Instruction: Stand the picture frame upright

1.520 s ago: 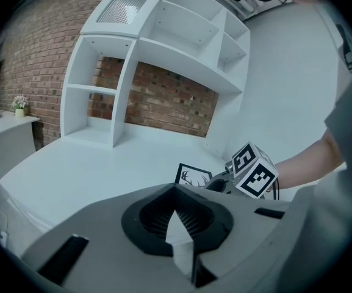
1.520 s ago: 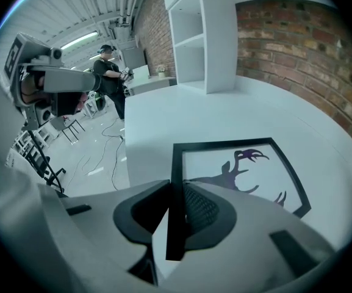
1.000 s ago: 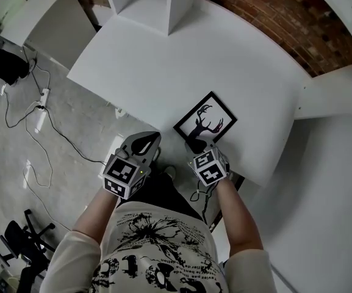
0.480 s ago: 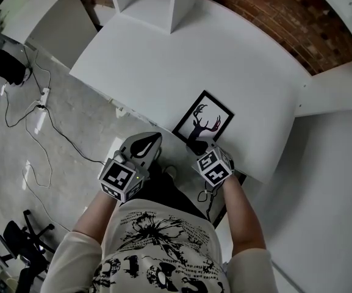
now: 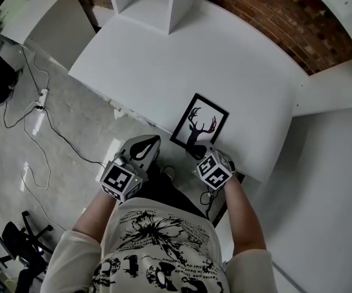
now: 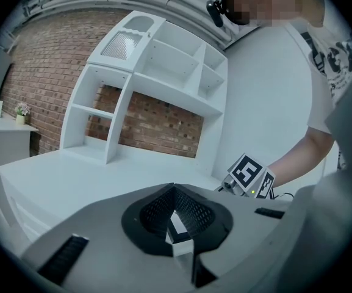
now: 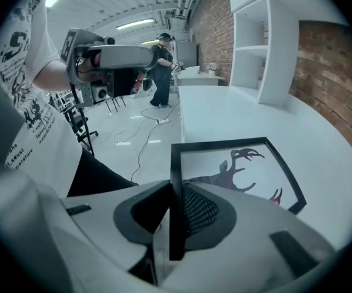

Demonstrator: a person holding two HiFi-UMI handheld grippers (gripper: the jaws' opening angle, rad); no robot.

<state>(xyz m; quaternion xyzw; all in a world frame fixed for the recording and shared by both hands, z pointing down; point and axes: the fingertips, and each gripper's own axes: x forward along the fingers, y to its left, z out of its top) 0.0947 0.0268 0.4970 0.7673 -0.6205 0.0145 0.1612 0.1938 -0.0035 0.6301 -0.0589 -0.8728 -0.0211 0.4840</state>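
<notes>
The print on the person's shirt [image 5: 157, 237] is too broken to read, and each gripper's cube bears only square markers. The right gripper [image 5: 198, 151] is clamped on the near black edge of the picture frame [image 5: 199, 129]. The frame runs between its pads toward 12 o'clock over the white table [image 5: 182, 60], deer silhouette showing. At the right gripper's 9 o'clock the left gripper [image 5: 144, 146] hovers off the table edge, jaws together on nothing. A brick wall [image 5: 267, 17] lies beyond.
</notes>
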